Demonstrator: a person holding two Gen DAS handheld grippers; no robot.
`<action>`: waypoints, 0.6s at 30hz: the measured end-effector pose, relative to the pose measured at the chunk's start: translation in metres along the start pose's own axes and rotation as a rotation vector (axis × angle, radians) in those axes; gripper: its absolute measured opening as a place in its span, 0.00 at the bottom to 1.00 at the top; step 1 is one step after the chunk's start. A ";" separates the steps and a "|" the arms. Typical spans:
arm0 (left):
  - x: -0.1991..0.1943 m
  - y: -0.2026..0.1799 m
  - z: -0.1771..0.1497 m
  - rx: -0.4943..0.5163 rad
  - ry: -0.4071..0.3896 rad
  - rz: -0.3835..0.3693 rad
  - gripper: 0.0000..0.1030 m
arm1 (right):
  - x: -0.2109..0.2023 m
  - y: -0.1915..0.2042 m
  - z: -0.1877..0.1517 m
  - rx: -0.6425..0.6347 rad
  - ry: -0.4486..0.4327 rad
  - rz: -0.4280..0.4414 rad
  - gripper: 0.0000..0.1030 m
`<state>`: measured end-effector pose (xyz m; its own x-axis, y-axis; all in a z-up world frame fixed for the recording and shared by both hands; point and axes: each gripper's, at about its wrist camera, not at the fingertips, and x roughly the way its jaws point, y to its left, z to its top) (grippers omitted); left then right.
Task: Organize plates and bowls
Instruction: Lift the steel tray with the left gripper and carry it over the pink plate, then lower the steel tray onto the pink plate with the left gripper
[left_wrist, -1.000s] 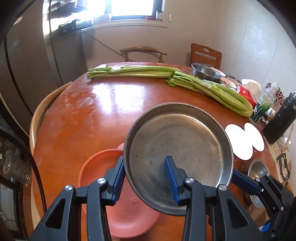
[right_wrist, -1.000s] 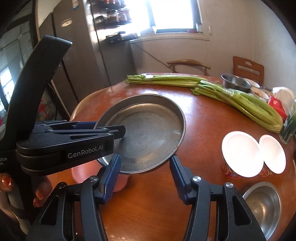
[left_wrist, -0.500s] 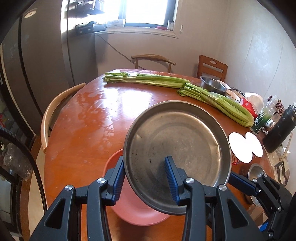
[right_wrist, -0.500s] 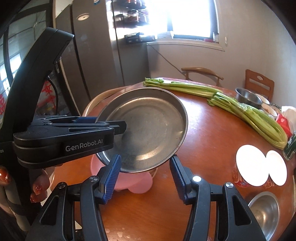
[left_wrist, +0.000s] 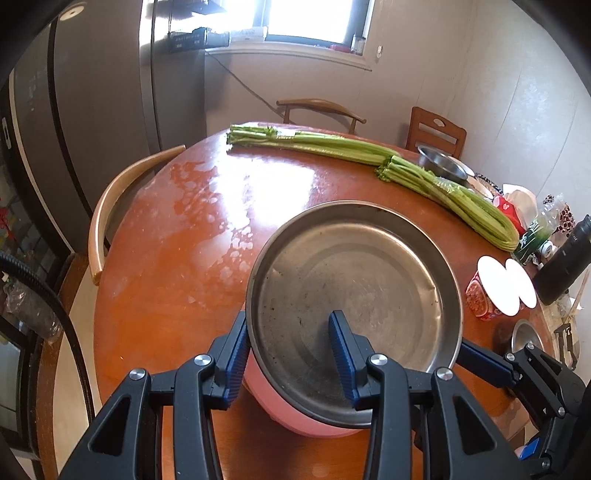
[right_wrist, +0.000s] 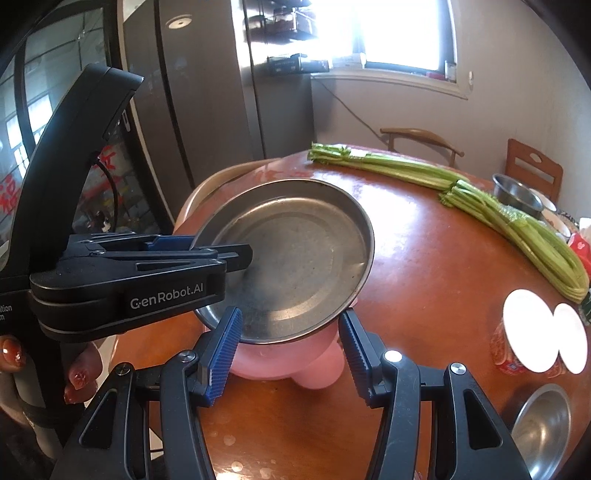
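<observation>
Steel plate (left_wrist: 354, 288) hangs tilted in the air, pinched at its near rim by my left claw (left_wrist: 291, 354), whose jaws are closed down on the thin metal edge, one pad under the rim and one inside the dish. Directly beneath the steel plate sits the pink plate (right_wrist: 280, 363) on the surface (left_wrist: 177, 258), only its near edge showing past the metal. My right claw (right_wrist: 286, 341) waits just in front of the steel plate, jaws partly apart, gripping nothing, one pad on each side of the lowest part of the rim. Beyond the steel plate lie the celery bunches (left_wrist: 436, 181), and to its right two white-lidded cups (left_wrist: 495, 291), with a small steel bowl (right_wrist: 543, 421) nearer than the cups. My worry: the hold is on one edge only, so the heavy dish may pivot or slide out of the pads. If it drops crooked it could clang off the pink plate and skid it toward the surface's edge
</observation>
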<state>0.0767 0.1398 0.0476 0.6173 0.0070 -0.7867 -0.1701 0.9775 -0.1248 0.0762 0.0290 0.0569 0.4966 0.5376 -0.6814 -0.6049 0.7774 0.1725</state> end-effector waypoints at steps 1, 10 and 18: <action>0.003 0.001 0.000 0.000 0.006 0.000 0.41 | 0.003 0.000 -0.001 -0.001 0.010 0.000 0.56; 0.022 0.007 -0.007 -0.011 0.042 0.000 0.41 | 0.023 0.000 -0.011 0.010 0.065 0.020 0.56; 0.030 0.008 -0.013 -0.001 0.060 0.027 0.41 | 0.033 0.000 -0.017 0.017 0.094 0.028 0.56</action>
<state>0.0840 0.1450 0.0149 0.5652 0.0210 -0.8247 -0.1869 0.9769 -0.1032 0.0825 0.0410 0.0224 0.4181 0.5270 -0.7400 -0.6070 0.7681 0.2041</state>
